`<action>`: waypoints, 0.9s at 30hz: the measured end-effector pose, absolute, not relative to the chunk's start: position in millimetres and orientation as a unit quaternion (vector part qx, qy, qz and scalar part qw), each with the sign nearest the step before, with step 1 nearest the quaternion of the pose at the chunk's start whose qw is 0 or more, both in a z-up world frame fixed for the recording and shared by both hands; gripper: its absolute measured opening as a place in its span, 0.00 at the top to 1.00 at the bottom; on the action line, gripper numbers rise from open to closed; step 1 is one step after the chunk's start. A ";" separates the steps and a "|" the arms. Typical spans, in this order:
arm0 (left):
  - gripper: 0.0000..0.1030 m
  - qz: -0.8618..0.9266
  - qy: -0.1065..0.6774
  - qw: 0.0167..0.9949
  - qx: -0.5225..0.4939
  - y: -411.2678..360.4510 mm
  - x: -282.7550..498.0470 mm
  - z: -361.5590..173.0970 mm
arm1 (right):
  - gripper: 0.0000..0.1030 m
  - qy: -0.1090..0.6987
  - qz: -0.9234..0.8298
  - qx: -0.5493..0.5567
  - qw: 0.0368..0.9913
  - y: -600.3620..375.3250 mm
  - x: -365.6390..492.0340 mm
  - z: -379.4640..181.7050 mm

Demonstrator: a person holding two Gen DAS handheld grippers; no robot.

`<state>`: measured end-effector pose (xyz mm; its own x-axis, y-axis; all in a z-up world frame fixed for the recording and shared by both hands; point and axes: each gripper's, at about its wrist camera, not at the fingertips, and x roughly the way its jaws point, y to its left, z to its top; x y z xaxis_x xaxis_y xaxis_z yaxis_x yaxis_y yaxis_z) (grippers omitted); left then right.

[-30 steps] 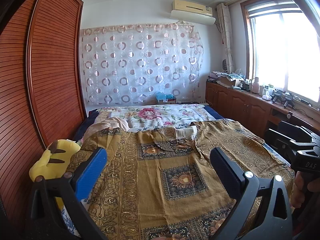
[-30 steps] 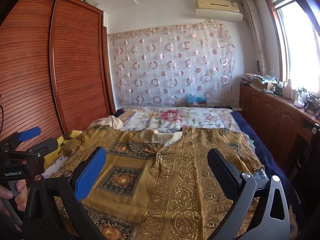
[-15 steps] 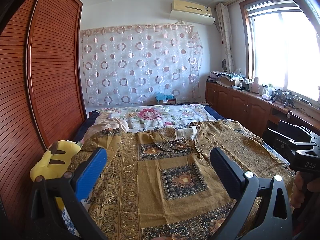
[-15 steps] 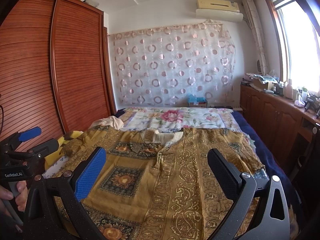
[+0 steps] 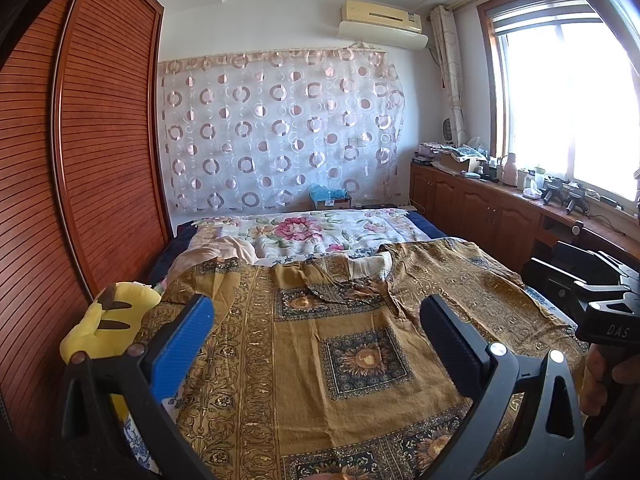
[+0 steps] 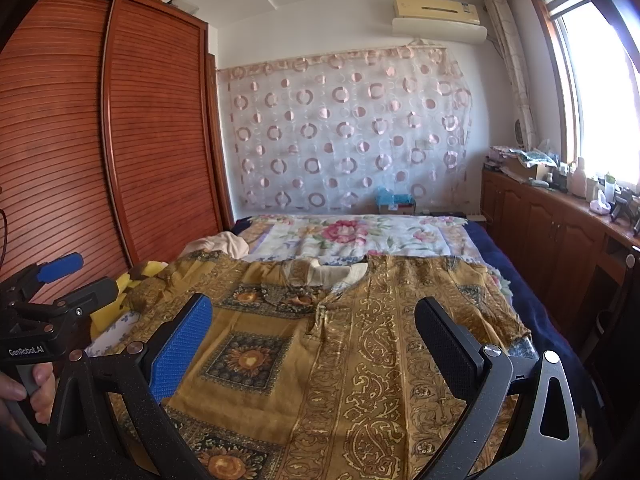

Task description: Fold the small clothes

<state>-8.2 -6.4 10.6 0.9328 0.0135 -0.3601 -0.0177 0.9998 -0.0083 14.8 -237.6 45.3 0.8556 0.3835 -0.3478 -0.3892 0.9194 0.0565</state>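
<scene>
Left gripper [image 5: 316,320]: its jaws are being held spread wide, nothing between them; it is being carried above the near, left part of the garment, with the blue pad [image 5: 182,344] on its left and the black pad [image 5: 448,340] on its right.

Right gripper [image 6: 314,322]: likewise being held spread and empty, above the near, right part of the garment; it is being seen from the left camera as a black body [image 5: 588,292] at the right edge.

Garment [image 5: 340,360]: an ochre patterned top is being shown laid flat on the bed, directly below and ahead of both grippers; it is not being touched by either.

Long axis: the body is being shown running away from the grippers, hem near, neck opening [image 6: 332,274] far; the sleeves are being spread sideways.

Left sleeve [image 5: 200,280]: it is lying ahead and left of the left gripper, beside a yellow plush toy [image 5: 104,324].

Right sleeve [image 6: 472,280]: it is lying ahead and right of the right gripper, towards the bed's dark blue edge [image 6: 520,292].

Nearer hand: each sleeve is judged to be better reached by the gripper on its own side; the near hem is being passed over by both.

Beyond: a floral quilt [image 5: 320,232] and a pale cloth [image 5: 224,250] are lying past the collar.
</scene>
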 end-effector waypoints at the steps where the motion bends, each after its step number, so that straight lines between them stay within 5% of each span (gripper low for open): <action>1: 0.00 0.008 0.183 0.983 -0.006 -6.7 -8.3 10.5 | 0.00 0.179 0.201 -0.008 0.963 -237.2 14.2 45.3; 27: 0.00 0.022 0.236 0.971 -0.010 18.0 5.6 -29.6 | 0.00 0.229 0.224 -0.023 0.947 -218.1 38.4 14.8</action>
